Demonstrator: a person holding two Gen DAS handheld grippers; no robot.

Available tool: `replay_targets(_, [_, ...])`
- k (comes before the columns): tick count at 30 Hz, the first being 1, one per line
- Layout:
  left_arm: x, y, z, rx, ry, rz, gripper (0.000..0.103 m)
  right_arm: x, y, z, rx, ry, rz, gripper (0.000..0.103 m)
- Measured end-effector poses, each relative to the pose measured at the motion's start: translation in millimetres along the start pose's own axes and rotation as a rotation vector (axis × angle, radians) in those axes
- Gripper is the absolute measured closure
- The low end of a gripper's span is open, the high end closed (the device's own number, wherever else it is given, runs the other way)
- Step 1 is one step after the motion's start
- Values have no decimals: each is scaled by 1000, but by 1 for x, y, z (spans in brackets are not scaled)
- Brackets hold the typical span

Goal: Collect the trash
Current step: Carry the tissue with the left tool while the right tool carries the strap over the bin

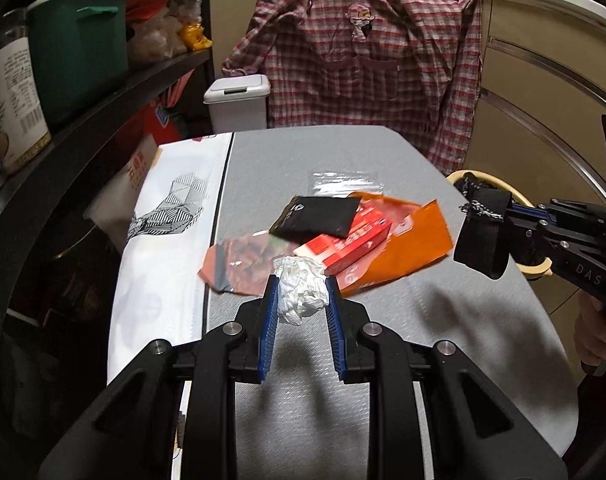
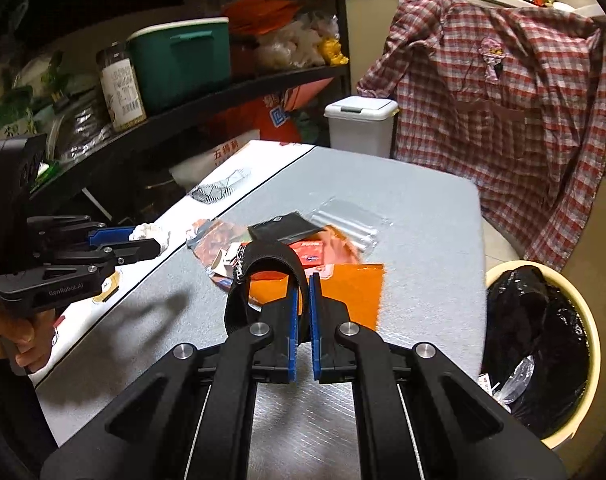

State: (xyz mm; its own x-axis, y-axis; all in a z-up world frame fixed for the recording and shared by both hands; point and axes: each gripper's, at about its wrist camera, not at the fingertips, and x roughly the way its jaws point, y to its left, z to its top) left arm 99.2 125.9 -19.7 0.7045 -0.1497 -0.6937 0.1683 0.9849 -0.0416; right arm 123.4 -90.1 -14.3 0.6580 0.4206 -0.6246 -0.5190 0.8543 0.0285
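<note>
Left tool (image 1: 301, 294) clamped on crumpled white tissue (image 1: 302, 290), lifted above the counter (image 1: 383, 160). Right tool (image 2: 303, 292) pinched narrow on a black strap loop (image 2: 263, 268), the lined bin (image 2: 543, 344) just to its right and below. Best to keep both grips firm, carry across to the bin, release only once over its mouth. 5 or so wrappers (image 1: 403, 248) left ahead of both tools.

Black tongs (image 1: 302, 300), blue pads (image 1: 267, 332), seemingly ribbed

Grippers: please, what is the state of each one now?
Left gripper: closed on the crumpled white tissue.
Right gripper: closed on the black strap loop.
</note>
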Motion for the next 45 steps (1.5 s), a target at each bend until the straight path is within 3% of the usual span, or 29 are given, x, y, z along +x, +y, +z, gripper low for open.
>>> replay_targets(25, [-9, -46, 38, -20, -91, -47, 80, -50, -59, 4, 108, -93, -79, 97])
replay_targets(39, [-25, -70, 61, 1, -165, -61, 80, -87, -126, 15, 220, -151, -214, 97])
replay_targets(45, [-40, -86, 76, 62, -213, -17, 80, -109, -155, 21, 254, -197, -293, 97])
